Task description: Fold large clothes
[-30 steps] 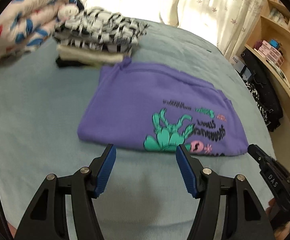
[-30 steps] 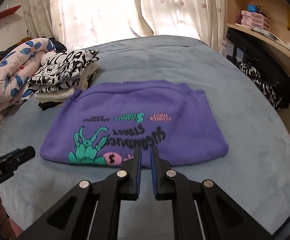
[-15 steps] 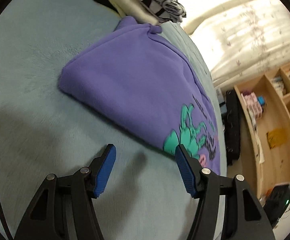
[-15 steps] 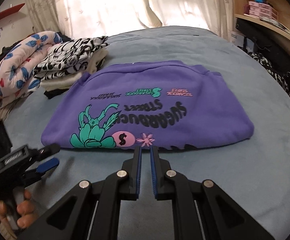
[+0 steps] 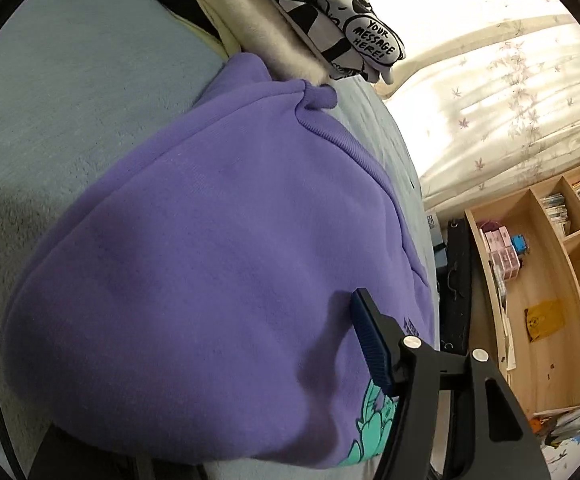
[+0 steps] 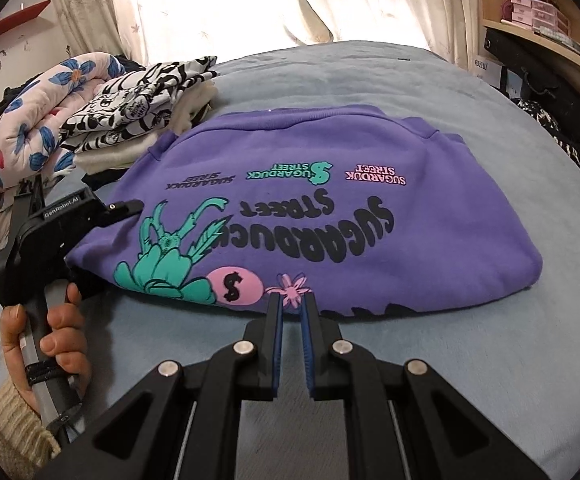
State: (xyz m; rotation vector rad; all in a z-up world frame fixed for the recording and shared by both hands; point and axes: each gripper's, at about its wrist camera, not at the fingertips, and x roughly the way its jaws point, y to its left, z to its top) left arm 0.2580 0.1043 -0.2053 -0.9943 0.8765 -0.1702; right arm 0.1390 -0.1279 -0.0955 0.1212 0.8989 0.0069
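Observation:
A purple sweatshirt (image 6: pixel 330 184) with a teal and pink print lies folded on the grey-blue bed (image 6: pixel 370 76). My left gripper (image 6: pixel 130 210), held by a hand, sits at the sweatshirt's left edge. In the left wrist view the left gripper (image 5: pixel 290 296) straddles that edge: one blue-padded finger (image 5: pixel 370 336) hovers over the purple sweatshirt (image 5: pixel 210 240), the other is hidden beneath it. Its jaws are closing with the fabric between them, the upper pad still clear of it. My right gripper (image 6: pixel 290 300) is shut and empty, its tips at the near hem by the pink flower print.
A stack of folded clothes (image 6: pixel 138 120) topped by a black-and-white print lies at the sweatshirt's far left corner, with a floral quilt (image 6: pixel 30 128) beyond it. Wooden shelves (image 5: pixel 550 272) and a black bag (image 6: pixel 550 100) stand along the bed's right side. Curtains (image 6: pixel 230 0) hang behind.
The left gripper dropped, rolled and pushed onto the sweatshirt's left edge, one finger going underneath. The right gripper sank closer to the near hem, still shut.

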